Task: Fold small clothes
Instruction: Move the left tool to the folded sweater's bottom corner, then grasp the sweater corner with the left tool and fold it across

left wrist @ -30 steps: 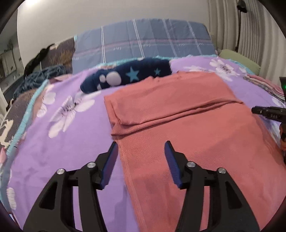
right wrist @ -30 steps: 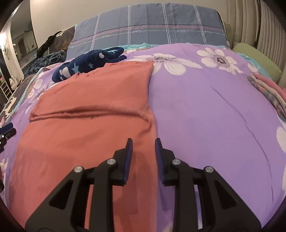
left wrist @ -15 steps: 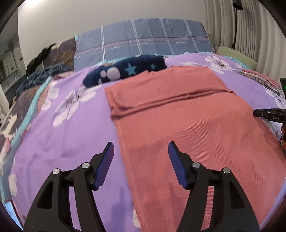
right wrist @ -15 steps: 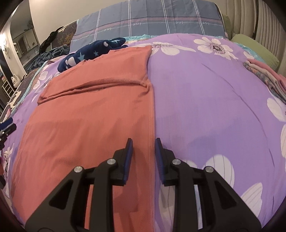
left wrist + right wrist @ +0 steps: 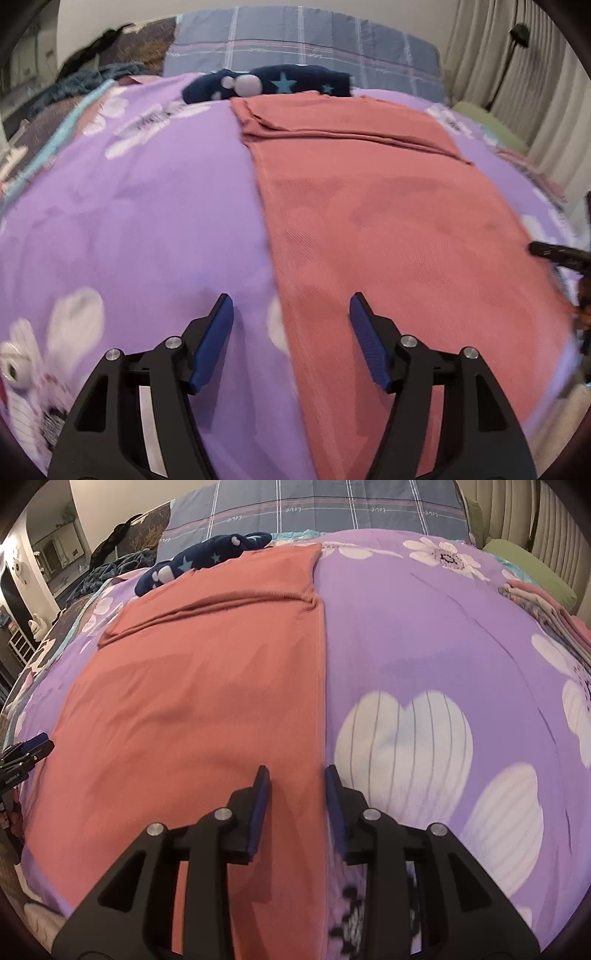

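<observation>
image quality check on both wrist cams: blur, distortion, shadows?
Left wrist view: motion-blurred, worst on the bedspread flowers at the rim; the left gripper stays sharp. Right wrist view: crisp, soft gripper shadows on the salmon garment. Both: strong fisheye bulge and a dark vignette ring.

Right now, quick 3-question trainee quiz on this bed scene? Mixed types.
1. True or false: the left claw grips the salmon garment.
2. The right claw straddles the garment's: A) far fold B) right edge C) left edge
3. Fill in: beyond the garment lies a navy ____-patterned plush.

Key: 1 false, nothing is between its pads and both claws are opening; 2 B; 3 star.
</observation>
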### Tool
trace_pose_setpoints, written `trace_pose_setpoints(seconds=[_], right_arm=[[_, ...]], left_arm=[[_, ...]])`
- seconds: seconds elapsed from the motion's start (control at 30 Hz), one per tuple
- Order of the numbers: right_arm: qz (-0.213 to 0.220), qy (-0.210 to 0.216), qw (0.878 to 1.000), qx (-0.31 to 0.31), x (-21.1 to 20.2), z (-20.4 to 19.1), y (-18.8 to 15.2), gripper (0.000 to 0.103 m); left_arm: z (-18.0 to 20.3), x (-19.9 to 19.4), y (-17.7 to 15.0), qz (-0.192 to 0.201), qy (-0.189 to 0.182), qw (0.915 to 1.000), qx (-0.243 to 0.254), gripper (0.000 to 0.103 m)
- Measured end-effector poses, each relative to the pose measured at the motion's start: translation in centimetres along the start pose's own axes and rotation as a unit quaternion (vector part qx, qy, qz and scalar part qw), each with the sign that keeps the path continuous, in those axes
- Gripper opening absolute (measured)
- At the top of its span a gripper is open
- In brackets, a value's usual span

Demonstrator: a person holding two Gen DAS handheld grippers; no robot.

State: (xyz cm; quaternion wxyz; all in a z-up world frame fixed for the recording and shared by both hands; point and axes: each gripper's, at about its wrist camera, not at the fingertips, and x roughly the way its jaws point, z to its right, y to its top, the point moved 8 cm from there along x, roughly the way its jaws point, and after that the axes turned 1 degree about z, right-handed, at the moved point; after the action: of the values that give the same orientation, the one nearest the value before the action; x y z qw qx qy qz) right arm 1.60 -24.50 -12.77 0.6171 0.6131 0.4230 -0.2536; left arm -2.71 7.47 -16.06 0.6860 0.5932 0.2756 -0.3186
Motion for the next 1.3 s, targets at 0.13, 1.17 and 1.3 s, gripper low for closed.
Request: trace_pose_setpoints(seconds=[0.13, 1.17, 1.3], right_arm=[[-0.008, 0.018, 1.0, 0.012, -1.3, 0.2, -1.5, 0.032], [-0.004, 0.214, 0.974, 0.077, -4.9, -0.9, -2.9, 0.005], [0.057, 0.23, 0.969, 0.074, -8.0, -0.7, -0.8, 0.005]], left_arm=[[1.7, -1.5, -2.1, -0.006, -0.045, 0.9987, 0.024, 0.065], [5.0, -4.4, -2.1, 0.018, -0.137, 0.9903, -0.011, 0.006], [4.6, -6.8, 0.4, 0.061, -0.126, 0.9901, -0.004, 0.006]])
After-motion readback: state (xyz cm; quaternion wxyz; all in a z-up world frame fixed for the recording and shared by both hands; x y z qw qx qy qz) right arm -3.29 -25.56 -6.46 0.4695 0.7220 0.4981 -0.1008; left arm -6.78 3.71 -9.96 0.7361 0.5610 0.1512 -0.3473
